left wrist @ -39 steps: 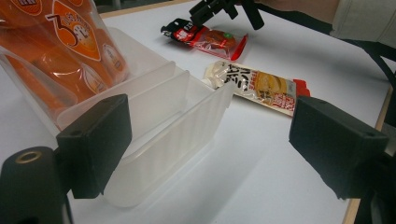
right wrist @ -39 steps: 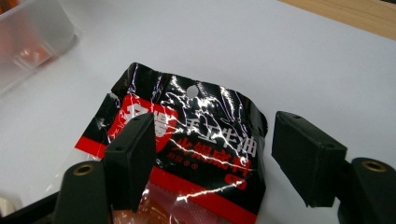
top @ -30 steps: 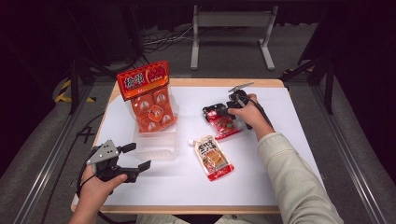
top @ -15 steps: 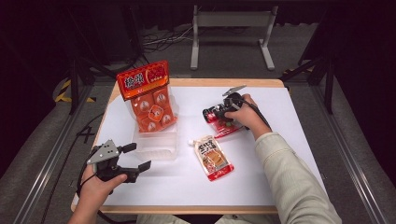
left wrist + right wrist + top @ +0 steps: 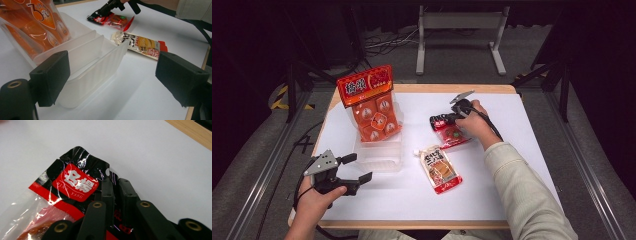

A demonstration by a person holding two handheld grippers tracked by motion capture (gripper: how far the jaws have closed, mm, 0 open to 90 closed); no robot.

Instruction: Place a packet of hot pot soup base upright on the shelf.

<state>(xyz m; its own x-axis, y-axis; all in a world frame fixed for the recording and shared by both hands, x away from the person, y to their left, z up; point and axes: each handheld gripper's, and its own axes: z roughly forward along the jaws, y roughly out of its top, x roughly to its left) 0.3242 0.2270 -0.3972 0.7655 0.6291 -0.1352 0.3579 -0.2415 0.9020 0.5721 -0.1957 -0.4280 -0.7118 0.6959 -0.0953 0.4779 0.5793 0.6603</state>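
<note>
Red pouch (image 5: 451, 133) lies flat on the white desk (image 5: 522, 150), right of centre, its black header edge pointing left toward the bin. Noted near to far.

Left claw (image 5: 357, 168) hovers over the near-left corner of the desk, held in the left hand (image 5: 314, 200). Jaws stand wide apart, nothing between them. In the left claw view the two black pads frame the near corner of the clear bin (image 5: 95, 65); no contact with it.

Clear bin (image 5: 379, 155) sits just beyond the left claw. It is a ribbed plastic tub with dividers. An orange pack (image 5: 374, 107) leans tilted in its far compartment, its red header card sticking up above the rim.

Yellow pouch (image 5: 441, 169) lies flat near the desk's middle, just right of the bin, apart from it. Its white spout end points up-left.

Red pouch is just beyond the yellow one, close but whether touching I cannot tell. Right claw (image 5: 438, 120) grips the pouch's black header: its jaws have just been closing, and in the right claw view the two fingers (image 5: 107, 192) stand nearly together, pinching the foil (image 5: 75, 182) beside the red label. Right hand (image 5: 474, 122) rests over the pouch's far-right side, sleeve trailing to the desk's near edge.

Metal stand (image 5: 459, 37) is on the floor beyond the desk.
</note>
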